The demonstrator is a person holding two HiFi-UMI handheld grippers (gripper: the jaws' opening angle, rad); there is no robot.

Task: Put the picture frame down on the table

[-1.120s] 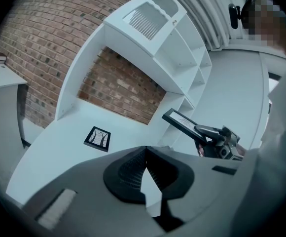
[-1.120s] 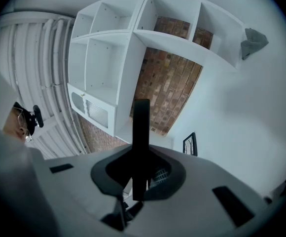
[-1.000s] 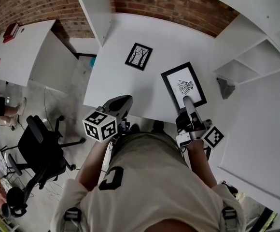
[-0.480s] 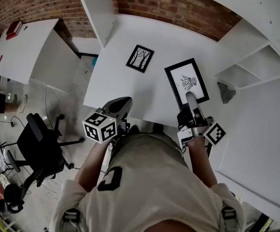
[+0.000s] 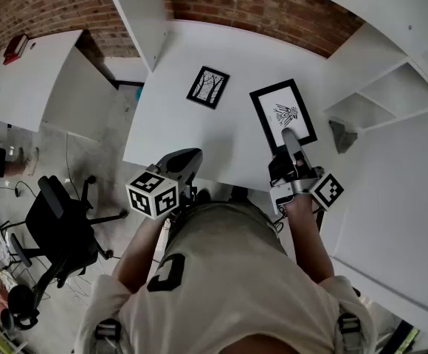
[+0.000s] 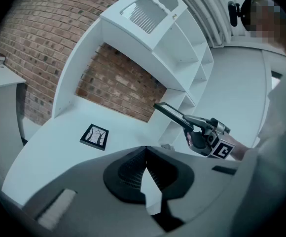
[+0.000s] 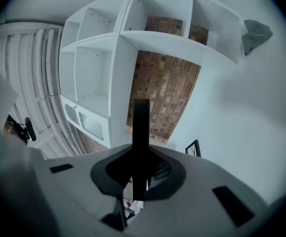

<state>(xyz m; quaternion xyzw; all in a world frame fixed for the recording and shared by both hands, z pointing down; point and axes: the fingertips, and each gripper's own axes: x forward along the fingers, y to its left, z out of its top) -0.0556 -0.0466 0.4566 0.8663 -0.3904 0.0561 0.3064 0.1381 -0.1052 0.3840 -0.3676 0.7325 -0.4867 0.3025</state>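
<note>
Black moulding of the picture frame [image 5: 282, 114] is pinched between the jaws of your right gripper [image 5: 287, 134], at the frame's near short edge. In the right gripper view the frame appears edge-on as a dark bar rising from between the pads. In the left gripper view the frame is held in the air, clear of the white table [image 5: 236, 57], with its far end raised. From the head view it hangs over the right part of the tabletop, print side up, showing a small dark drawing on white paper.

Your left gripper [image 5: 187, 158] sits at the table's near edge, well apart from the frame. Its jaws are pressed together with nothing between them.

A smaller frame [image 5: 208, 87] lies flat on the table, to the left of the held one and apart from it. A white shelving unit [image 5: 391, 87] stands to the right, with a grey cloth [image 5: 344, 135] at its foot. A brick wall [image 5: 258, 2] runs behind the table. An office chair [image 5: 59, 227] stands on the floor to the left.
</note>
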